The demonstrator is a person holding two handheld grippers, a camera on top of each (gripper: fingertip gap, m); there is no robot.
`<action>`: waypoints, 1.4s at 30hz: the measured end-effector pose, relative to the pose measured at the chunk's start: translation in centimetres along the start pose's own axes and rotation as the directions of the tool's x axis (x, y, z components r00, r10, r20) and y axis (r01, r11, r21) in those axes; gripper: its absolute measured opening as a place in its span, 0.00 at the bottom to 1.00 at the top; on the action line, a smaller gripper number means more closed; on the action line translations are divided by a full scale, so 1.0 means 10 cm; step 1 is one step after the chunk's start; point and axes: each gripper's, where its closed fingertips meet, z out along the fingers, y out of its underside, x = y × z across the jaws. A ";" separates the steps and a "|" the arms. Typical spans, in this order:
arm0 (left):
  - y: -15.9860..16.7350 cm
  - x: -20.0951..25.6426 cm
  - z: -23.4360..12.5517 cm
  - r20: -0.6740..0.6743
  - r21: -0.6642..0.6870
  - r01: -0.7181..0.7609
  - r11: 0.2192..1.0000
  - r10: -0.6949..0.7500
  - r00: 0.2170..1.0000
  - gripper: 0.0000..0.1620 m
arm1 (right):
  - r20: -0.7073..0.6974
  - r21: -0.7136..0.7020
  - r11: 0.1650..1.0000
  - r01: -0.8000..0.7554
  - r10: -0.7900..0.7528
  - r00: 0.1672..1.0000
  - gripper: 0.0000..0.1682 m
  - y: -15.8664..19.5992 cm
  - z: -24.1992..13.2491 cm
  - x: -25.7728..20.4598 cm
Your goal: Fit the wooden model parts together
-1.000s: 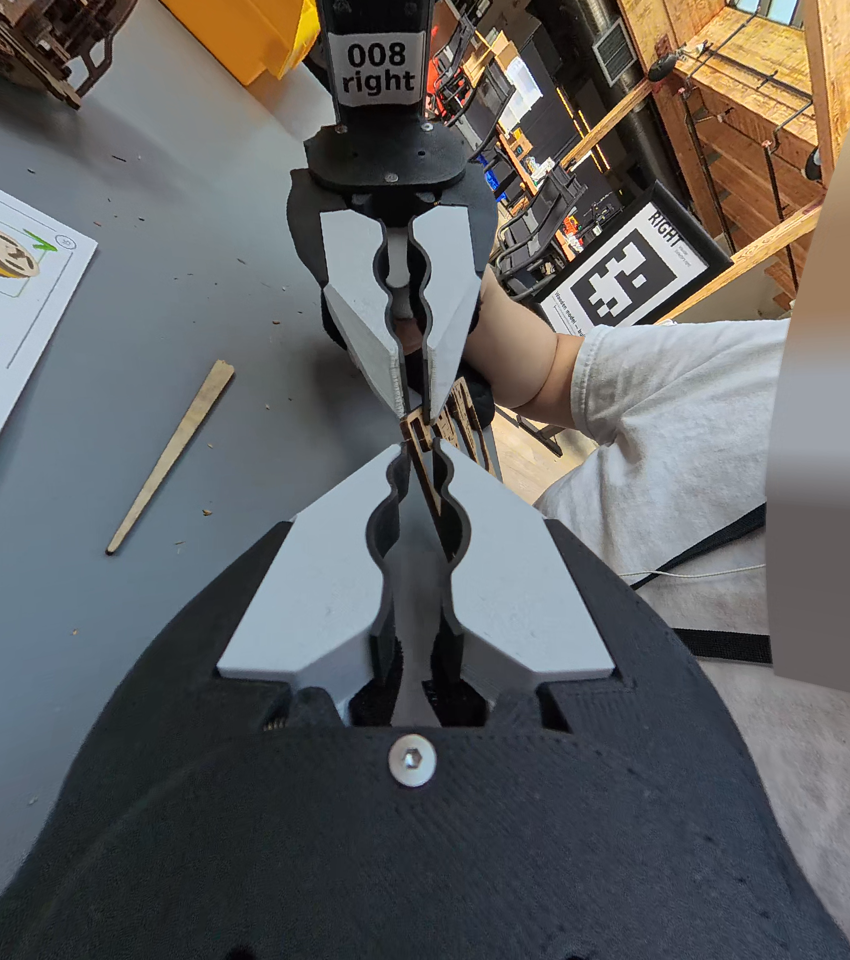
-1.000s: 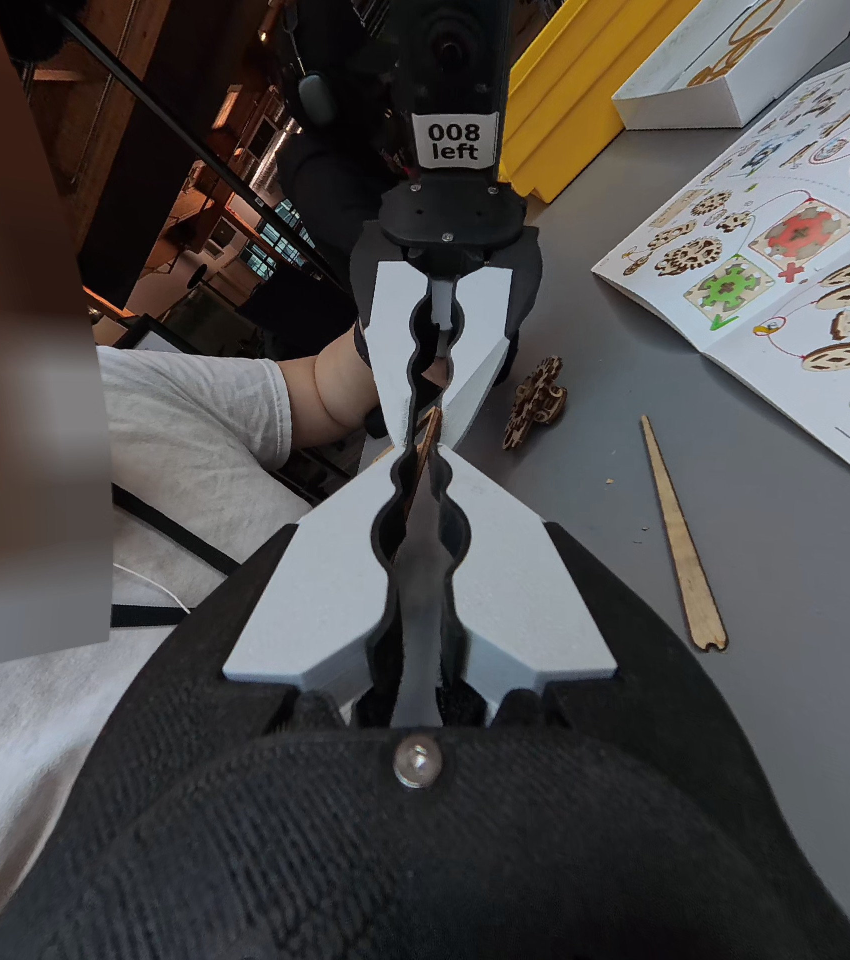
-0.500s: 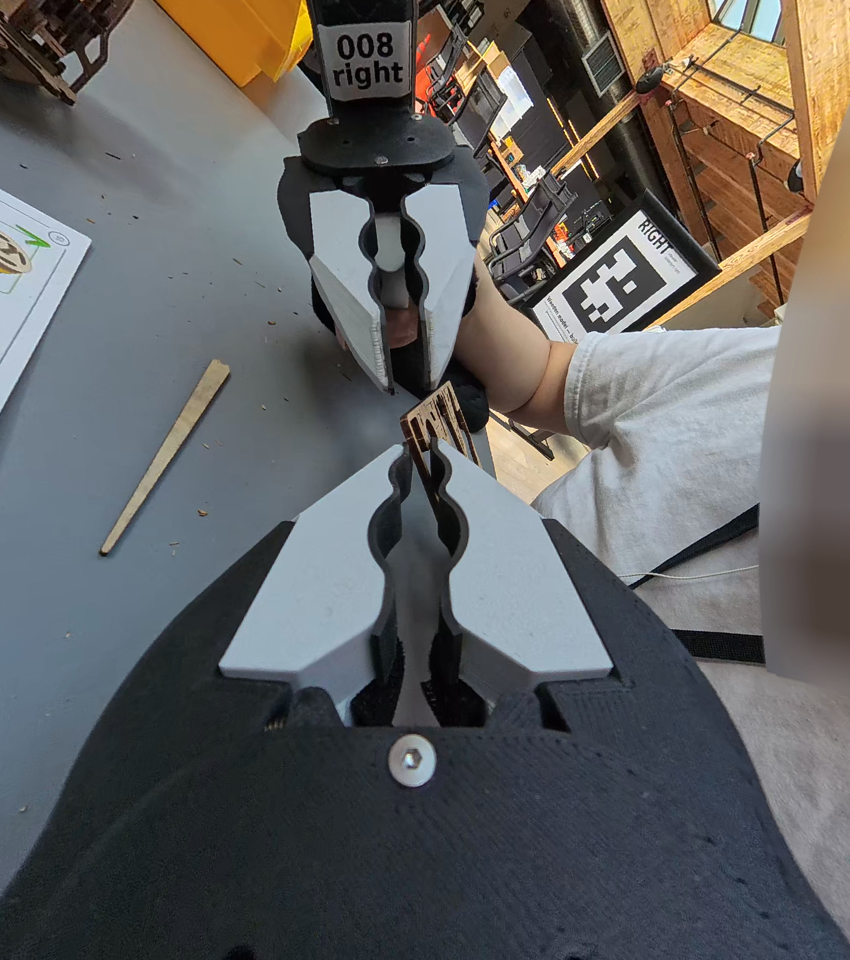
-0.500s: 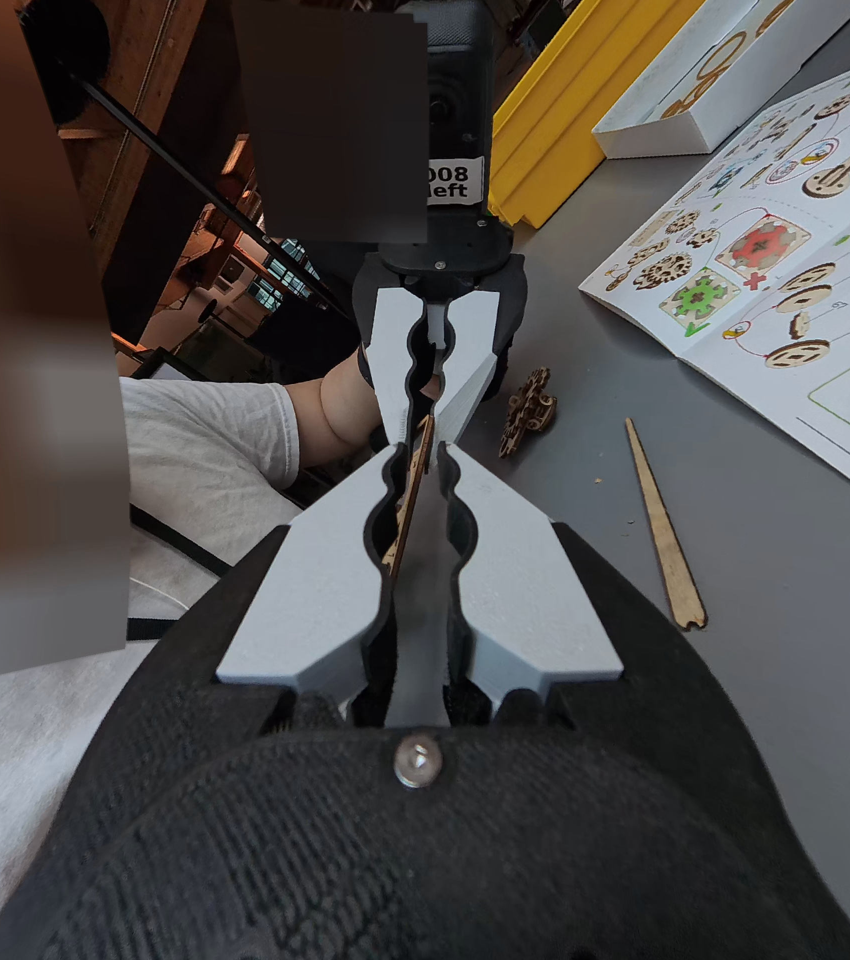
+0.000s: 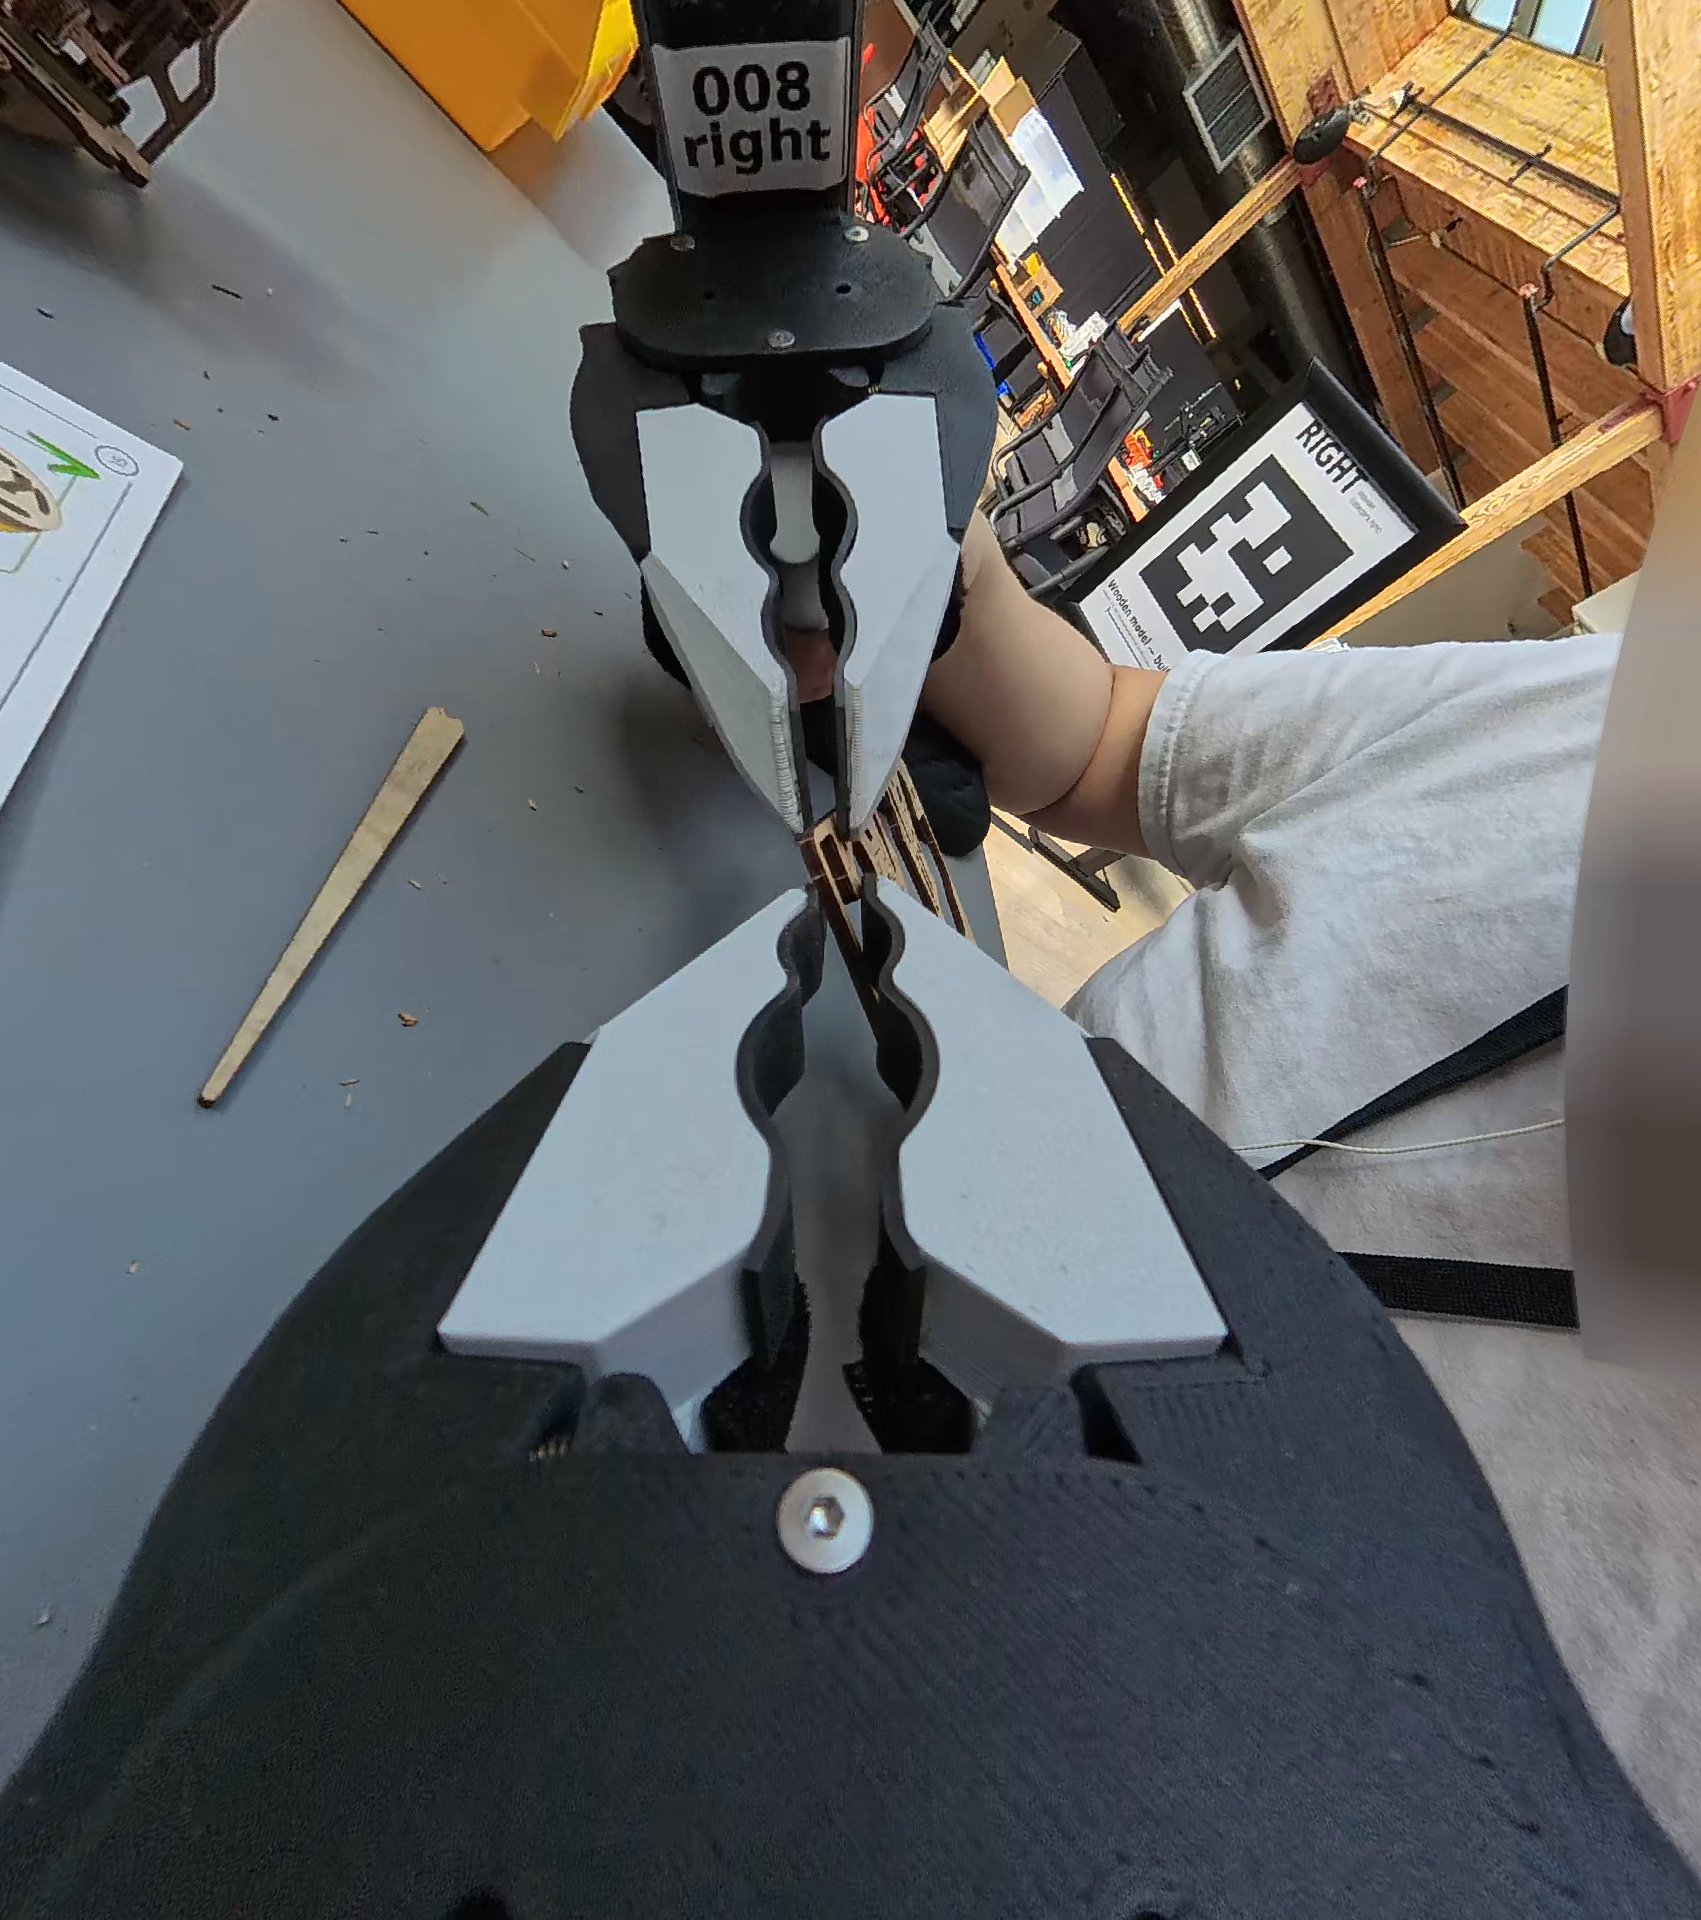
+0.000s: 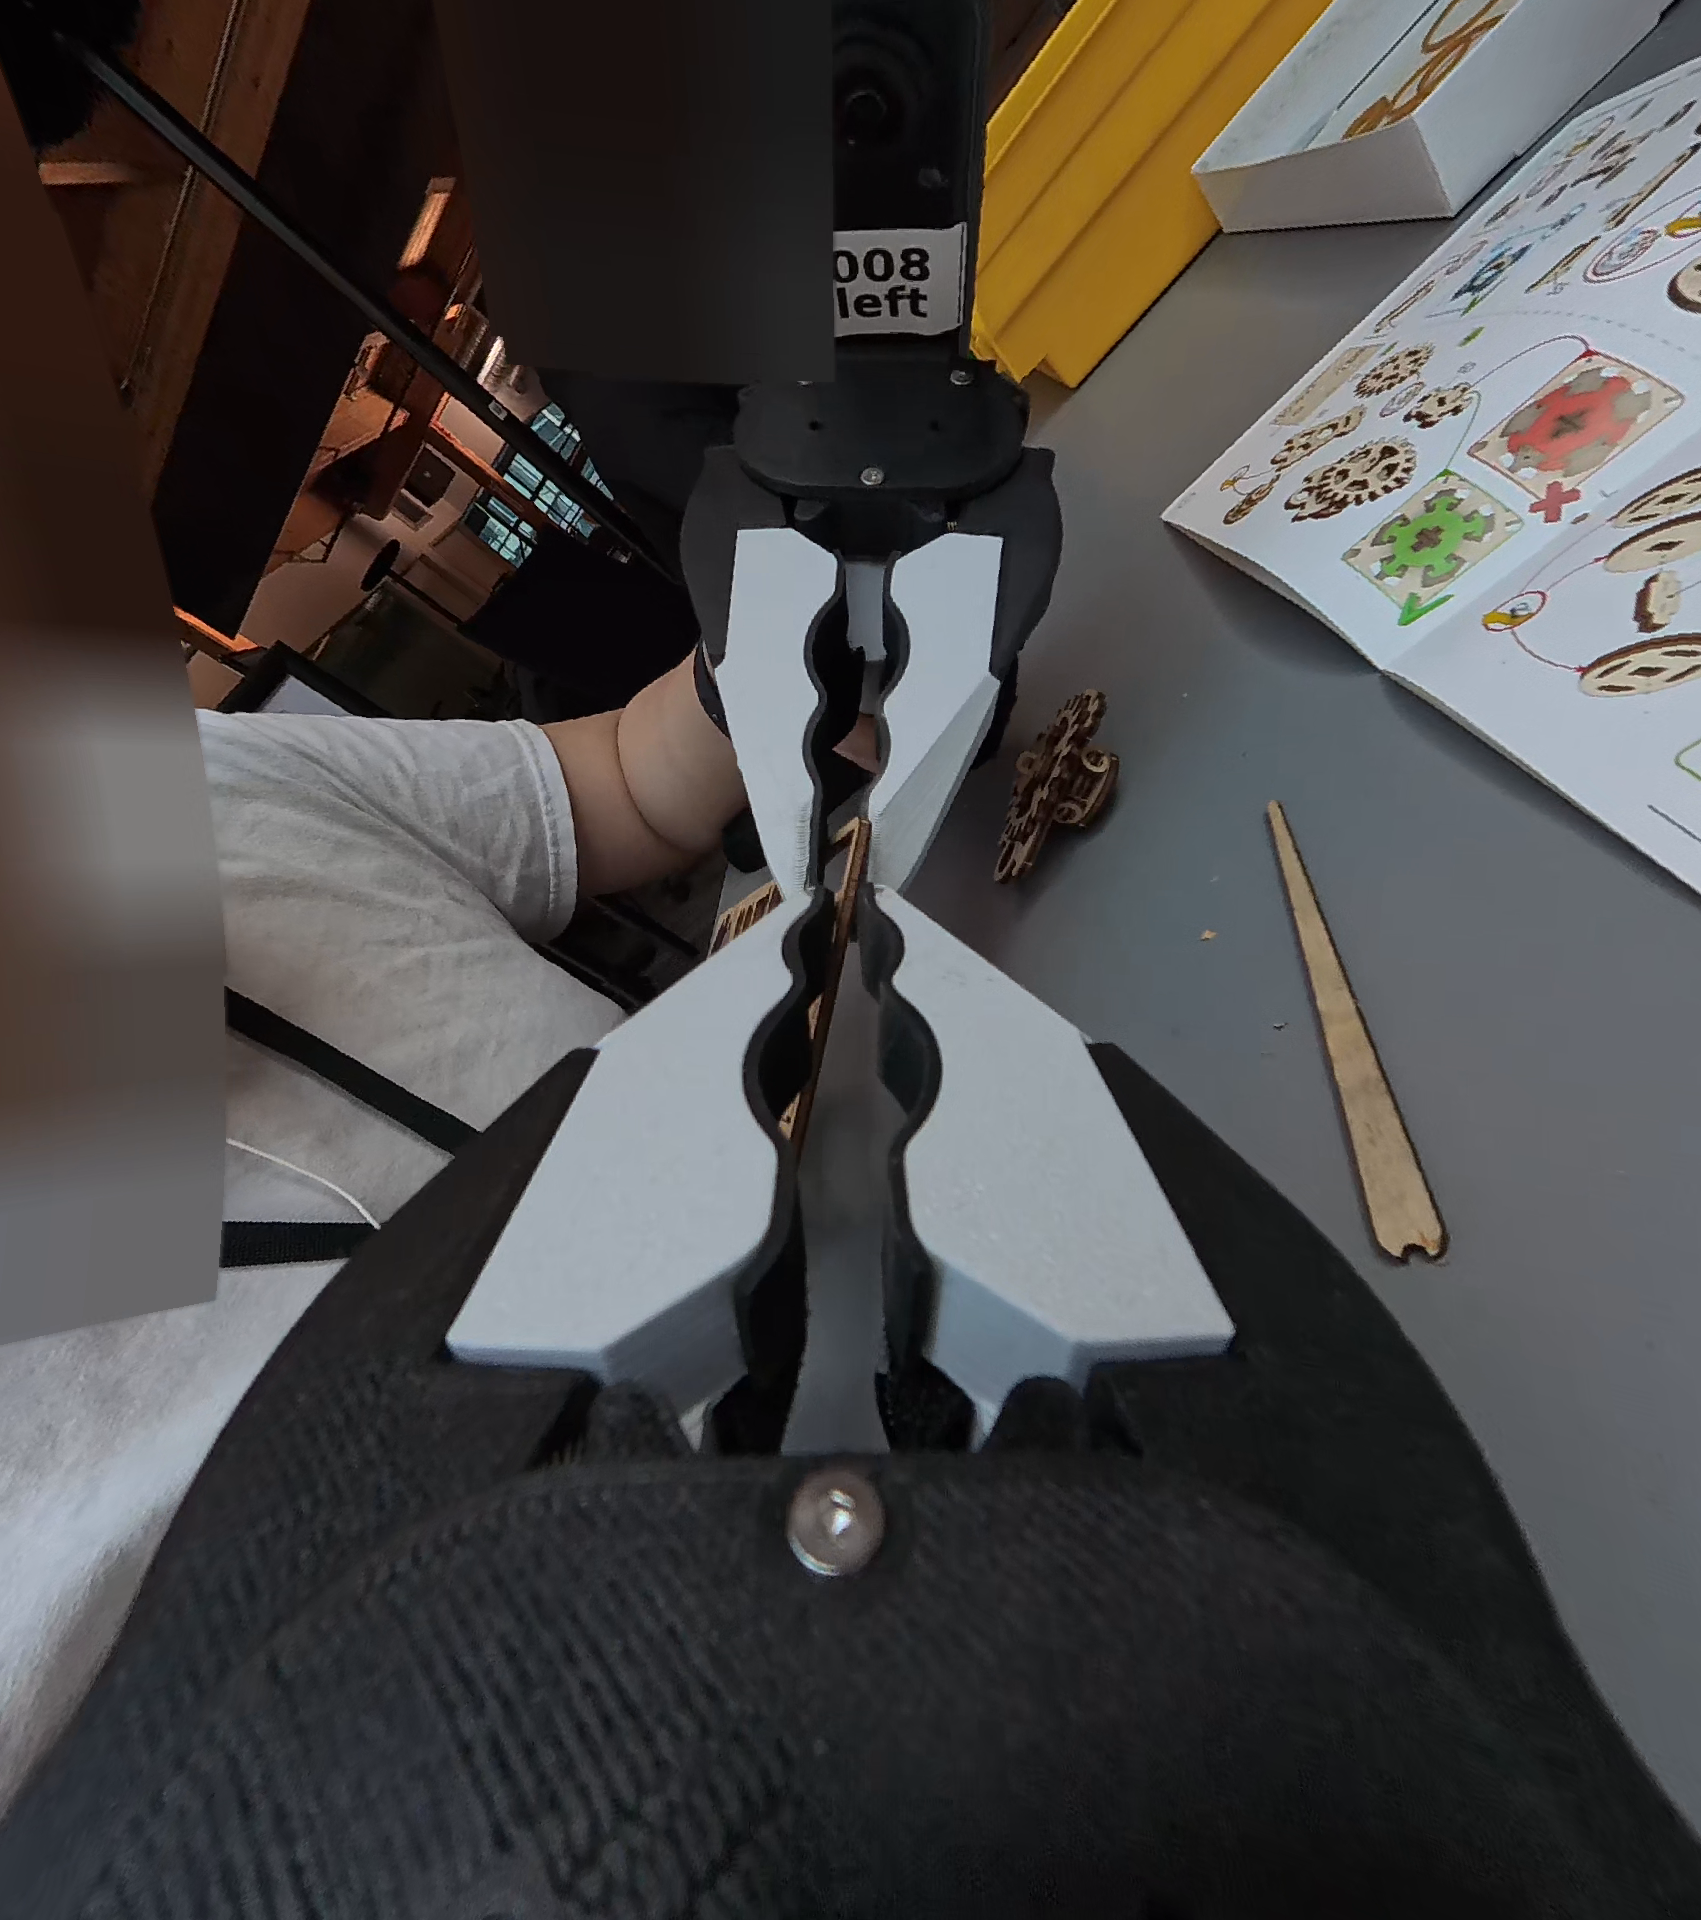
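My left gripper is shut on a thin slotted wooden part, whose comb-like edge sticks out past the fingertips. My right gripper is shut on a thin wooden plate, seen edge-on between its fingers. The two grippers face each other tip to tip above the near edge of the grey table, and the two parts meet between the tips. The right gripper also shows in the left wrist view, and the left gripper in the right wrist view. The joint itself is hidden by the fingers.
A tapered wooden stick and a small wooden gear assembly lie on the table. An instruction sheet, a yellow bin and a white box are farther back. A built wooden model stands at the far corner. The person's torso is close by. Both grippers' tips are close together, under 4 cm apart.
The right gripper drew back from the left half a second ago. It has come in again, so the tips and the two parts meet once more.
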 end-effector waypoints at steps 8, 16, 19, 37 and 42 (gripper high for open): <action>0.01 -0.01 0.00 -0.002 -0.001 0.005 1.000 -0.005 1.000 0.02 | 0.000 -0.017 1.000 -0.002 0.002 1.000 0.02 0.03 0.02 0.00; 0.01 0.02 0.02 -0.024 0.004 0.000 1.000 0.000 1.000 0.03 | -0.004 -0.022 1.000 0.018 -0.018 1.000 0.02 0.04 0.01 -0.01; 0.02 0.03 0.02 -0.033 0.002 0.010 1.000 -0.010 0.999 0.03 | -0.011 -0.032 0.999 0.040 -0.041 0.999 0.02 0.05 0.01 -0.01; 0.09 0.02 0.07 -0.053 -0.016 0.084 0.996 -0.085 0.995 0.01 | -0.042 -0.096 0.980 0.174 -0.178 0.983 0.02 0.16 0.01 0.00; 0.13 -0.01 0.08 -0.033 -0.029 0.084 0.996 -0.085 0.996 0.01 | -0.057 -0.114 0.975 0.191 -0.199 0.978 0.02 0.20 0.01 0.03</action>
